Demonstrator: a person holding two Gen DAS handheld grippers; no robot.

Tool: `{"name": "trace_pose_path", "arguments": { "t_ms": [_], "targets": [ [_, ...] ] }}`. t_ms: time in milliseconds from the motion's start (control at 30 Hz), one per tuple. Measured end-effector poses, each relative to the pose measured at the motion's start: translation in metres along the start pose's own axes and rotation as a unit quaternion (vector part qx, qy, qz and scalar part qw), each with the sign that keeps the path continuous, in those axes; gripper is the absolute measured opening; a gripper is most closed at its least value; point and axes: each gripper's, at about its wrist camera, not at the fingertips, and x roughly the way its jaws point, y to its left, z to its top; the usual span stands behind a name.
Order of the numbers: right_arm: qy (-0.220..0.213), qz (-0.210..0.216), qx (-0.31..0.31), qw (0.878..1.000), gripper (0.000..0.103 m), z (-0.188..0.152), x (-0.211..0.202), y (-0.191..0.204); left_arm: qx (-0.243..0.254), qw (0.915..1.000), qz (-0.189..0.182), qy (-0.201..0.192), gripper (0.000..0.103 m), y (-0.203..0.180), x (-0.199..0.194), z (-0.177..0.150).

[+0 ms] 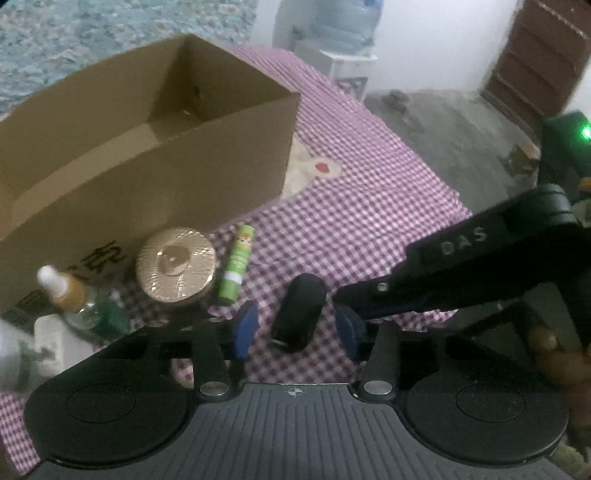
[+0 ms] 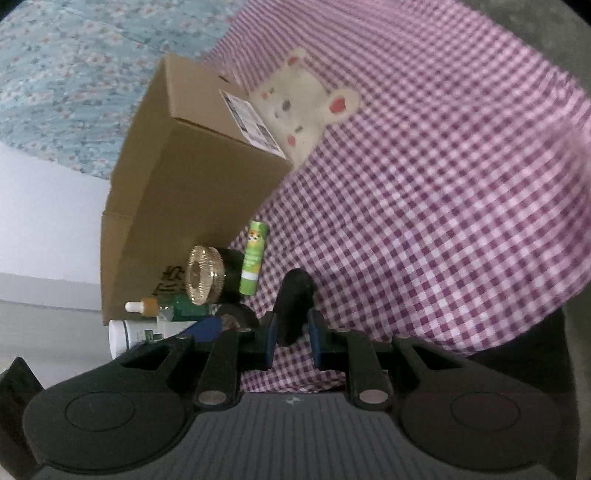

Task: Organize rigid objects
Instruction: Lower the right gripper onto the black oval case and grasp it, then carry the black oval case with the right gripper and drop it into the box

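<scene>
The left wrist view looks into the open cardboard box (image 1: pixel 147 122), whose inside appears bare; the right wrist view sees the box only from outside, with a white shipping label on its end wall. Only the left view takes in the room beyond: a water jug (image 1: pixel 345 26), a brown door (image 1: pixel 535 62) and grey floor past the far edge of the checked cloth (image 1: pixel 369 206).

A black oblong case (image 1: pixel 297 312) lies on the cloth covering the surface. In the left view the left claw (image 1: pixel 295 328) stands narrow around it, blue pads on either side with cloth showing in the gaps. The right claw (image 2: pixel 290 332) is nearly closed, its pads tight beside the near end of the case; whether they press on it I cannot tell. In the left view the right claw's black body reaches in from the right.

Left of the case, along the box's front wall, stand a green tube (image 1: pixel 236 264), a gold-lidded jar (image 1: pixel 176 266), a dropper bottle (image 1: pixel 74 299) and a white bottle (image 2: pixel 136 334). To the right the cloth lies open, apart from a printed bear (image 2: pixel 303 103) beside the box.
</scene>
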Motion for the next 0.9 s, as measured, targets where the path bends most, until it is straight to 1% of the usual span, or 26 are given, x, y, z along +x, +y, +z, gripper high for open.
{"name": "trace_pose_path", "arguments": {
  "t_ms": [67,133,233,400,500,700,900],
  "targets": [
    [0.002,-0.006,0.003,1.0,0.021,0.002,0.007,-0.001,0.011,0.9999,0.003,0.007,0.04,-0.002,0.006,-0.001],
    [0.004,-0.005,0.008,1.0,0.021,0.006,0.014,-0.002,0.007,0.9998,0.002,0.02,0.035,0.0,0.014,-0.003],
    [0.011,0.004,0.019,1.0,0.021,0.012,0.026,-0.006,-0.001,0.9995,-0.003,0.032,0.032,0.005,0.022,-0.005],
    [0.014,0.028,0.043,0.999,0.021,0.019,0.034,-0.019,-0.015,0.9982,-0.03,0.05,0.032,0.012,0.032,-0.007],
    [0.017,0.037,0.048,0.998,0.02,0.022,0.032,-0.022,-0.019,0.997,-0.045,0.061,0.033,0.014,0.037,-0.008],
    [0.036,0.057,0.047,0.997,0.02,0.026,0.043,-0.015,-0.009,0.9975,-0.042,0.057,0.033,0.011,0.042,-0.005],
    [0.024,0.062,0.022,0.998,0.02,0.025,0.047,-0.004,-0.006,0.998,-0.035,0.053,0.032,0.01,0.043,-0.004]
  ]
}}
